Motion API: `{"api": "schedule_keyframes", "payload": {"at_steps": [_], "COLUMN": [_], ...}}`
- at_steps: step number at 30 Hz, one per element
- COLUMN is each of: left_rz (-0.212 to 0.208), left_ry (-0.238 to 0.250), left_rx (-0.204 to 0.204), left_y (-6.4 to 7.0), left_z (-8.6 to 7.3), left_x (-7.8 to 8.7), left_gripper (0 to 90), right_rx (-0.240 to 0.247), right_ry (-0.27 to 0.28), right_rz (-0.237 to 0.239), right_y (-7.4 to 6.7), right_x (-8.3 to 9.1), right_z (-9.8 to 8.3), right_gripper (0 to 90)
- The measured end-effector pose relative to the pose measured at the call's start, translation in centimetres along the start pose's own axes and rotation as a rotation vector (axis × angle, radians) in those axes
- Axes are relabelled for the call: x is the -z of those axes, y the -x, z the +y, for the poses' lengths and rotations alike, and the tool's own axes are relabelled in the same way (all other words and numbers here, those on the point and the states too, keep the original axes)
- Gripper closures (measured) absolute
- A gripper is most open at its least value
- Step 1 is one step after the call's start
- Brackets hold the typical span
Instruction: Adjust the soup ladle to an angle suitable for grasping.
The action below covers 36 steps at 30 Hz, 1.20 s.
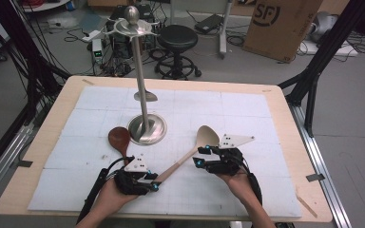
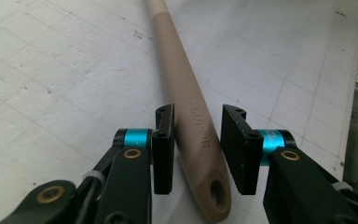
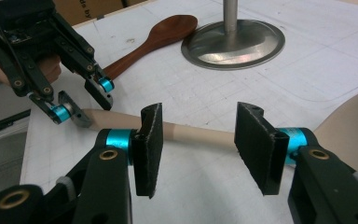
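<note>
In the high view, a pale wooden spoon (image 1: 190,153) lies slantwise on the white-matted table (image 1: 43,118), bowl toward one o'clock and handle end toward seven o'clock. The left tongs (image 1: 155,182) sit at that handle end, while the right tongs (image 1: 200,156) wait at the neck just below the bowl, probably so each end can be steadied for lifting. At twelve o'clock of the spoon stands a metal utensil stand (image 1: 145,95), the likely place for hanging it; a dark wooden spoon (image 1: 119,140) lies beside its base.

In the left gripper view, the left tongs (image 2: 196,140) straddle the handle (image 2: 186,93) near its hanging hole. One pad lies against the wood while a slim gap shows at the other, so they are spread around it, not pinching yet.

In the right gripper view, the right tongs (image 3: 205,140) stand wide apart, with the handle (image 3: 191,135) crossing behind the pads and untouched. The left tongs (image 3: 81,105) show at ten o'clock, at the handle's tip.
</note>
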State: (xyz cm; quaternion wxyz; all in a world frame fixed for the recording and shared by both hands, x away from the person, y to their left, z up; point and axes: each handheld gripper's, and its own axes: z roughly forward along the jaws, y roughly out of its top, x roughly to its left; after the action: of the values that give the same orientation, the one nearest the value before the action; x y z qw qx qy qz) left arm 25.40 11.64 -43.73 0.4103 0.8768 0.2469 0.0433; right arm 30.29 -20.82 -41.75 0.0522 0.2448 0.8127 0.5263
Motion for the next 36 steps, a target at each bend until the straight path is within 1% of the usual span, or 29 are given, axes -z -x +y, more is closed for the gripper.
{"api": "schedule_keyframes", "payload": {"at_steps": [6,12,17,23,25,28,31,34,36], "left_rz": [-0.001,0.012,0.013,0.021,0.03,0.044,0.043,0.056,0.064], "left_ry": [0.002,0.005,0.008,0.01,0.009,-0.01,-0.017,-0.02,-0.018], "left_rx": [0.004,0.012,0.018,0.004,-0.001,-0.01,-0.011,-0.027,-0.027], "left_y": [-0.18,-0.54,-0.56,-0.44,-0.33,-0.18,-0.12,0.1,0.18], "left_z": [-0.01,-0.04,-0.05,-0.11,-0.16,-0.27,-0.31,-0.36,-0.4], "left_x": [0.06,0.25,0.25,0.23,0.13,-0.2,-0.39,-0.53,-0.56], "left_gripper": [66.7,67.3,67.4,66.9,66.1,60.4,59.3,57.4,58.0], "right_rx": [0.002,0.005,0.003,0.002,0.002,0.003,0.005,0.003,0.004], "right_ry": [-0.002,-0.001,-0.004,-0.009,-0.01,-0.012,-0.013,-0.013,-0.013], "right_rz": [0.0,0.001,0.001,0.003,0.004,0.005,0.004,0.002,0.003], "right_y": [0.0,0.01,-0.01,-0.11,-0.12,-0.15,-0.15,-0.15,-0.16], "right_x": [-0.04,-0.03,-0.11,-0.28,-0.35,-0.41,-0.41,-0.4,-0.4], "right_z": [0.0,0.01,-0.01,0.0,-0.01,-0.01,-0.01,-0.01,-0.01], "right_gripper": [51.3,51.2,50.8,50.5,50.4,50.3,50.1,49.8,49.7]}}
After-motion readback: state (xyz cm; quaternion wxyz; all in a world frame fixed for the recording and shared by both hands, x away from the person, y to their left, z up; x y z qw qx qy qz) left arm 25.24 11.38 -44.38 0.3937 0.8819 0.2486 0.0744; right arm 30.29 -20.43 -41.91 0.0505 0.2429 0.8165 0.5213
